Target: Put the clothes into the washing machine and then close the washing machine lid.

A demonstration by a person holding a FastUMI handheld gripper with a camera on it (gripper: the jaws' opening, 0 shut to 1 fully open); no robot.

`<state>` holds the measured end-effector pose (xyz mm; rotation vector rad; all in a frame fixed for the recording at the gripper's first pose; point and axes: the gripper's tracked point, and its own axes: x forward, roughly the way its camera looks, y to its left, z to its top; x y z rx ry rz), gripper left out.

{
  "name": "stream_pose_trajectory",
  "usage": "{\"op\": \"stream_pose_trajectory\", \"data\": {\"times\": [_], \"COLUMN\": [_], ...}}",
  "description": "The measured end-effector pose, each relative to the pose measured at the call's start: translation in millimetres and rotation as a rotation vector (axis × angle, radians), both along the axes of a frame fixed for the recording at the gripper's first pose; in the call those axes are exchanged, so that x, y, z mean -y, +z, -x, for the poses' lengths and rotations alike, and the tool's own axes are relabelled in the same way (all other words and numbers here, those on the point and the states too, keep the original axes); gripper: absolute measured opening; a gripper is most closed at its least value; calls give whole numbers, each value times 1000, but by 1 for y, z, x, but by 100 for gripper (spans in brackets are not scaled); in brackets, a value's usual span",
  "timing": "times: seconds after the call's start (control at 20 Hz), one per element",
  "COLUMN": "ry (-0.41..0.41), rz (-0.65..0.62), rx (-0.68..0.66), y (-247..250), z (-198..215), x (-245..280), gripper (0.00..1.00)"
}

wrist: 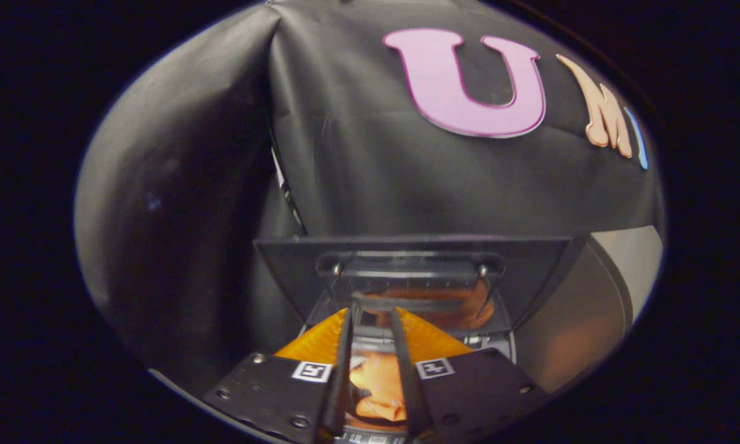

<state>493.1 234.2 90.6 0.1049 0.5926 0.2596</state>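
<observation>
Clothes (379, 385) already down in the washing machine (579, 320) drum, orange fabric seen between the gripper (373, 320) fingers and below them. So step 1 looks done, lid-closing step in hand. Lid (413, 271) stands raised, roughly upright, just beyond the fingertips; its glossy panel mirrors the orange cloth. Gripper fingers narrow, near parallel w/ a slim gap, tips at or touching the lid's lower edge/handle bar, can't tell if actually pressing, nothing gripped that I can see. Next move prob: hook or push the lid's top edge toward the gripper side and bring it down over the opening, w/o snagging cloth. Drum holds just that one orange bundle as far as visible
</observation>
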Motion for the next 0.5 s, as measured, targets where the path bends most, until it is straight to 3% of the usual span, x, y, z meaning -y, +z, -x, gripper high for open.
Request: {"op": "stream_pose_trajectory", "data": {"times": [0.2, 0.5], "ry": [-38, -110], "rz": [-72, 11], "rx": [132, 143], "y": [33, 29], "z": [-33, -76], "x": [-5, 2], "gripper": [80, 93]}}
